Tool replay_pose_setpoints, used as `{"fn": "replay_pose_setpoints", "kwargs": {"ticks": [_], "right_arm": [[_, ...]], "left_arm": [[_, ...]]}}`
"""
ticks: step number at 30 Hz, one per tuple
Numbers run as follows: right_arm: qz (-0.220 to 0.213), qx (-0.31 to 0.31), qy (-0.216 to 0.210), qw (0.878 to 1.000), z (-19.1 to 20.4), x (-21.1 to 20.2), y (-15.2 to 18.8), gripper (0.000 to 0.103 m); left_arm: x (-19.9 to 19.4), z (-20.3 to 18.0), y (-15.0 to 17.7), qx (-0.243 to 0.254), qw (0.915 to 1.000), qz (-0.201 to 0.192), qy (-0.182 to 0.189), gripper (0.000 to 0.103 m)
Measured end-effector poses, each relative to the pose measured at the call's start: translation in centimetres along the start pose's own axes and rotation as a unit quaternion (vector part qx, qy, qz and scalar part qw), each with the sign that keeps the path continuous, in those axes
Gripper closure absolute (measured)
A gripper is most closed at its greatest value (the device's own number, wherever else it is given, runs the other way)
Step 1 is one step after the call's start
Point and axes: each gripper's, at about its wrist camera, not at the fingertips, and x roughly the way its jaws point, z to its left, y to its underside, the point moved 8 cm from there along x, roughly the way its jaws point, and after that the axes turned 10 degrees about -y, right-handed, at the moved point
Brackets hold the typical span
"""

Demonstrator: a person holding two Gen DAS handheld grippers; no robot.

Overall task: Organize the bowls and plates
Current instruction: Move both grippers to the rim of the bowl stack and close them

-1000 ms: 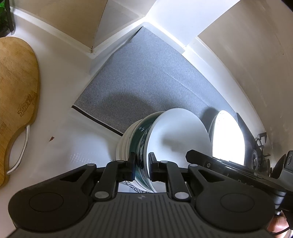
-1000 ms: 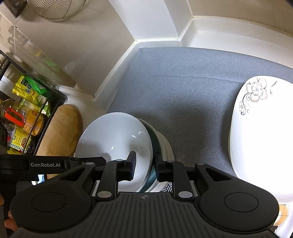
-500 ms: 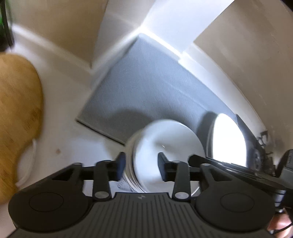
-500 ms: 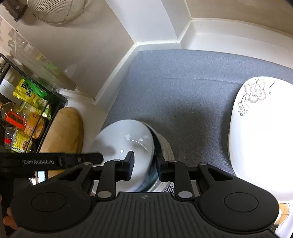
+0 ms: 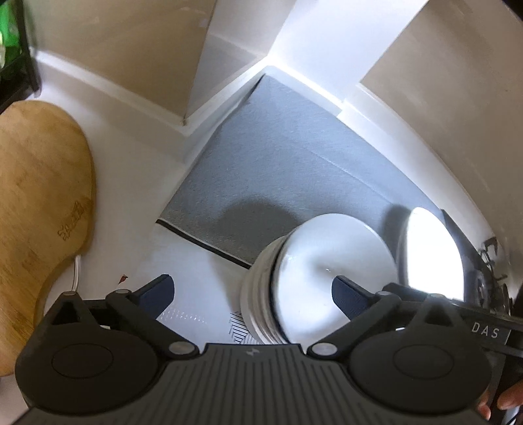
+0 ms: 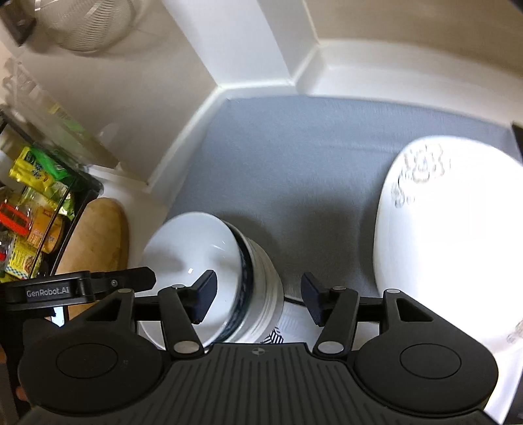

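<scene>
A stack of nested bowls (image 6: 264, 284) stands at the near edge of the grey mat (image 6: 294, 157), with a plain white bowl (image 6: 193, 248) on top. The same white bowl (image 5: 327, 261) shows in the left wrist view. My left gripper (image 5: 251, 292) straddles the stack's near rim, its jaws opening wide, pads off the bowl. My right gripper (image 6: 258, 297) straddles the rim from the other side. Its jaws are opening too, with the rim between them untouched. A white flowered plate (image 6: 451, 229) lies on the mat to the right.
A wooden cutting board (image 5: 39, 212) lies on the white counter to the left. Behind it stands a black wire rack (image 6: 32, 212) full of packets. Walls close the mat's far corner. A wire strainer (image 6: 88, 26) hangs at top left. A patterned cloth (image 6: 273, 336) lies under the stack.
Both grippers have let go of the white bowl's rim and spread their jaws. The bowl, tilted before, now sits level in the stack and hides the dark green bowl beneath.
</scene>
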Motion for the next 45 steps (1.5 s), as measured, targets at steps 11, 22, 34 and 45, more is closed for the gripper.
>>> {"fn": "replay_pose_setpoints", "kwargs": {"ticks": [11, 22, 34, 45], "right_arm": [[0.012, 0.144, -0.061, 0.988, -3.7, 3.0, 1.0, 0.041], [0.034, 0.158, -0.072, 0.984, -4.8, 5.0, 1.2, 0.023], [0.042, 0.137, -0.077, 0.987, -4.0, 5.4, 1.0, 0.023], [0.058, 0.119, -0.071, 0.989, -3.3, 6.1, 0.8, 0.023]], "left_arm": [[1.4, 0.5, 0.7, -0.012, 0.9996, 0.02, -0.013, 0.001], [2.5, 0.1, 0.7, -0.016, 0.9991, 0.032, -0.023, 0.001], [3.4, 0.0, 0.7, -0.018, 0.9987, 0.039, -0.026, 0.001], [4.5, -0.6, 0.5, -0.02, 0.9984, 0.048, -0.022, 0.001]]}}
